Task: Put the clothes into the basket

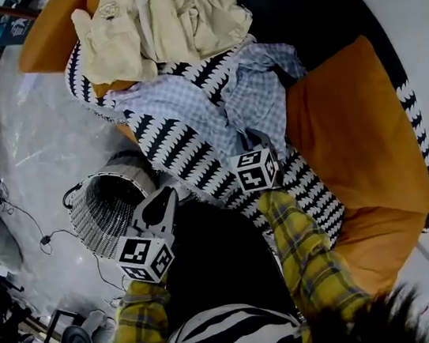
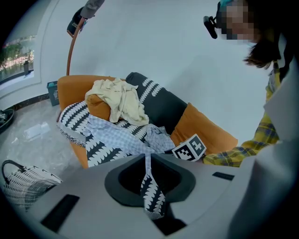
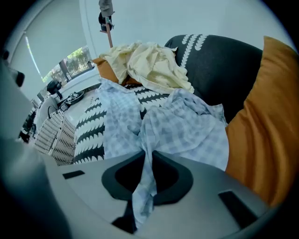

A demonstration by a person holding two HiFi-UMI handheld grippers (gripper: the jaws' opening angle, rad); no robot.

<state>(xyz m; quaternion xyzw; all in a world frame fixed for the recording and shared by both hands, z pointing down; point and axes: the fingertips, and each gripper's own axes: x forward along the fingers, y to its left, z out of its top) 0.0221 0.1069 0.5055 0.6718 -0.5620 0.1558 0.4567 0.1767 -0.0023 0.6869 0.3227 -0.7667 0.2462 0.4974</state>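
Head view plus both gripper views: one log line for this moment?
left gripper: shut on patterned cloth | right gripper: shut on checked shirt | basket: on floor beside sofa | cream garment: on sofa

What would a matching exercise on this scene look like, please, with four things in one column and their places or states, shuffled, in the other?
Column A
1. left gripper
2. right gripper
3. cream garment
4. basket

Column B
a. on the floor beside the sofa
b. shut on the pale blue checked garment
c. heaped on the sofa
d. shut on the black-and-white patterned cloth

Pairs: 1-d, 2-b, 3-c, 4-a
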